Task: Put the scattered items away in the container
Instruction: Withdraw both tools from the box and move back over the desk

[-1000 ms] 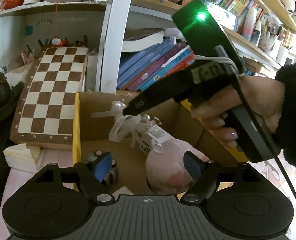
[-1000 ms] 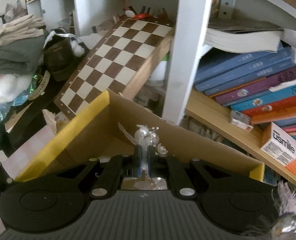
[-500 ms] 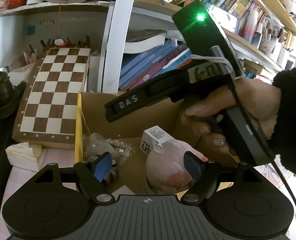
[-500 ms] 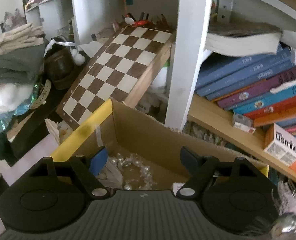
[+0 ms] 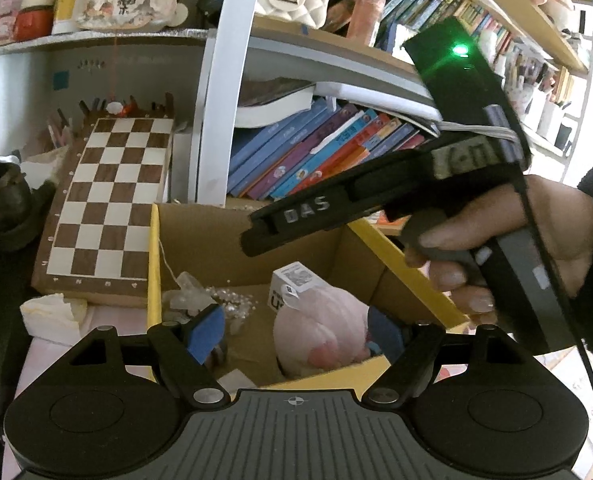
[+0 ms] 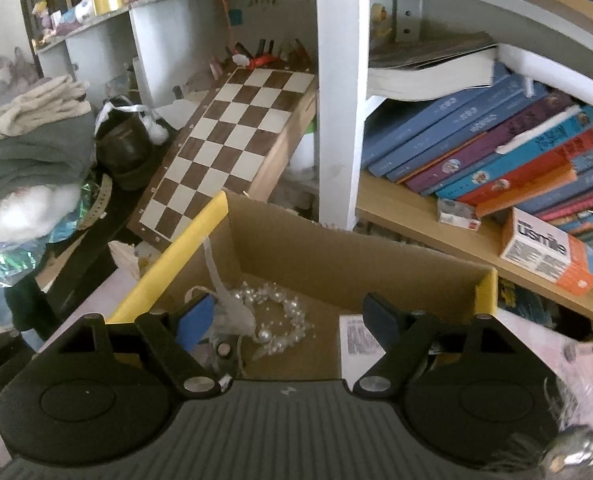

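Our right hand-held gripper [image 6: 290,320], earlier clamped on pearl garland [image 6: 280,320], now open, empty; garland in cardboard box [image 6: 336,252]; left hand-held gripper [image 5: 296,328] open throughout.

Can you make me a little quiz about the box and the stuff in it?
1. True or false: the pearl headpiece lies on the floor of the cardboard box.
2. What stands tilted behind the box? A) a chessboard B) a mirror C) a guitar
3. Fill in: the right gripper holds ____.

Key:
1. True. It sits in the box beside a pink plush toy and a small white carton.
2. A. It leans against the bookshelf.
3. Nothing. Its jaws stand open above the box, as do the left gripper jaws.
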